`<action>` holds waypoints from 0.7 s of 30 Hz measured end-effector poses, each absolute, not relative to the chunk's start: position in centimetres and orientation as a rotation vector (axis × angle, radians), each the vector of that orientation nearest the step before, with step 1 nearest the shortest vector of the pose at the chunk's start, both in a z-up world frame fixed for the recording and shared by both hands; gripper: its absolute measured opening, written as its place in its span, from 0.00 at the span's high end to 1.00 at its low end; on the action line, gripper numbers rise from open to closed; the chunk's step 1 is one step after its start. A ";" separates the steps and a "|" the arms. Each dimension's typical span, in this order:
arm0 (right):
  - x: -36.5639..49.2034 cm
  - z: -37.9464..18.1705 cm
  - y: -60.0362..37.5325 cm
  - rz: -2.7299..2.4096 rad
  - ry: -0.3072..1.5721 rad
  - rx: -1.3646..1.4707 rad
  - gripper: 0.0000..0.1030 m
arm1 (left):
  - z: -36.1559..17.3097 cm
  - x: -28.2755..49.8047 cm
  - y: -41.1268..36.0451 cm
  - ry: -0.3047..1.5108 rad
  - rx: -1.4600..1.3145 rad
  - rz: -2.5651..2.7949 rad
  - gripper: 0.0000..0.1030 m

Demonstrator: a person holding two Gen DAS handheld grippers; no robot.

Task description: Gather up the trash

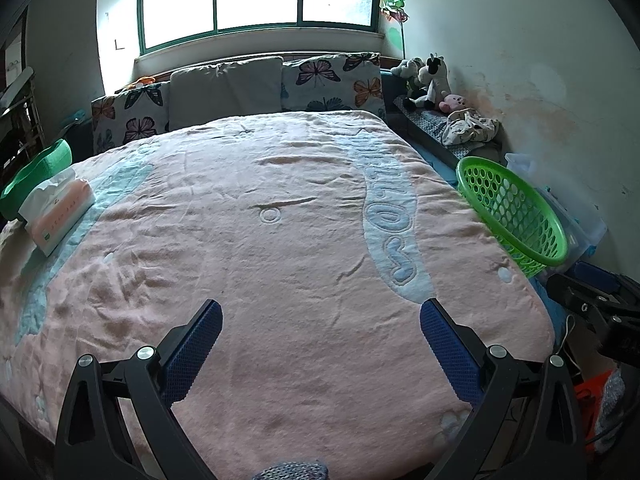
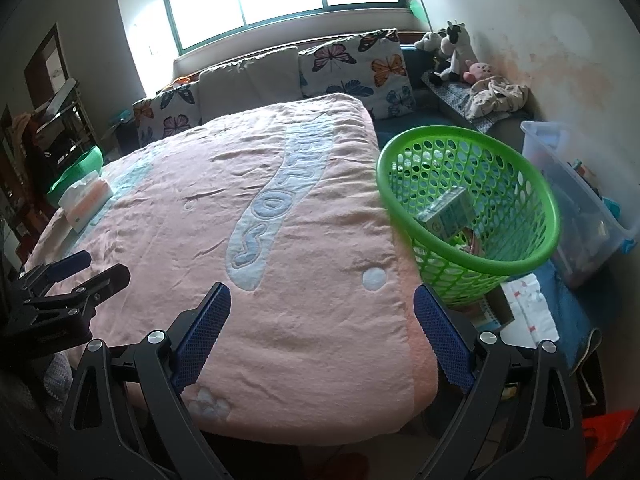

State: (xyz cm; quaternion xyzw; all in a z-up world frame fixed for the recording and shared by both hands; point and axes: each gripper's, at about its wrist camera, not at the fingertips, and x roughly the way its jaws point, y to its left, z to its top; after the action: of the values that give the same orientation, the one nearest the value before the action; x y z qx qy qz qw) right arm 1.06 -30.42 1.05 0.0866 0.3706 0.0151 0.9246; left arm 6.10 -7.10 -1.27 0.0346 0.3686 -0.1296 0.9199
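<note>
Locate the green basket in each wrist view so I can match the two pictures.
Left wrist view: the green basket sits at the right, tipped off the bed's right edge; its contents are hidden.
Right wrist view: the green basket is right of centre, its mouth facing the camera, a small carton inside.
Shared landmark: the tissue pack on the bed's left edge.

Basket (image 2: 468, 200) contents partly hidden

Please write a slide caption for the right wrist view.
Open right tool over the pink blanket, beside a green basket holding a carton.
</note>
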 end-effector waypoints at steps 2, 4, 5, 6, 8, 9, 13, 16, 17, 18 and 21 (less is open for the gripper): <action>1.1 1.1 -30.4 0.029 0.762 0.177 0.10 | -1.3 6.2 -7.1 0.761 0.068 -0.265 0.07; 1.1 1.1 -30.4 0.031 0.761 0.178 0.10 | -1.5 6.1 -7.0 0.763 0.068 -0.262 0.07; 1.1 1.0 -30.4 0.031 0.761 0.178 0.10 | -1.5 6.1 -7.0 0.764 0.067 -0.262 0.07; 1.1 1.0 -30.4 0.030 0.761 0.178 0.10 | -1.5 6.2 -6.9 0.765 0.067 -0.261 0.07; 1.1 1.0 -30.4 0.032 0.763 0.180 0.10 | -1.6 6.2 -7.0 0.768 0.068 -0.258 0.07; 1.1 1.0 -30.4 0.033 0.764 0.180 0.10 | -1.7 6.1 -6.9 0.768 0.068 -0.257 0.07; 1.1 0.9 -30.3 0.036 0.765 0.181 0.10 | -1.8 6.2 -6.8 0.772 0.067 -0.255 0.07; 1.2 0.9 -30.3 0.038 0.765 0.181 0.10 | -1.9 6.2 -6.8 0.775 0.064 -0.251 0.07; 1.2 0.9 -30.3 0.038 0.765 0.182 0.10 | -1.9 6.2 -6.8 0.775 0.063 -0.251 0.07; 1.2 0.9 -30.3 0.039 0.765 0.183 0.10 | -1.9 6.2 -6.8 0.775 0.063 -0.250 0.07; 1.3 0.8 -30.2 0.040 0.768 0.181 0.10 | -1.9 6.2 -6.8 0.776 0.061 -0.249 0.07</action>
State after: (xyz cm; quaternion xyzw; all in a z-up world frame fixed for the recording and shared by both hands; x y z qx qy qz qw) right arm 1.27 -30.17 0.81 0.0883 0.3743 0.0195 0.9229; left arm 6.19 -6.75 -1.88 0.0295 0.3774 -0.1213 0.9176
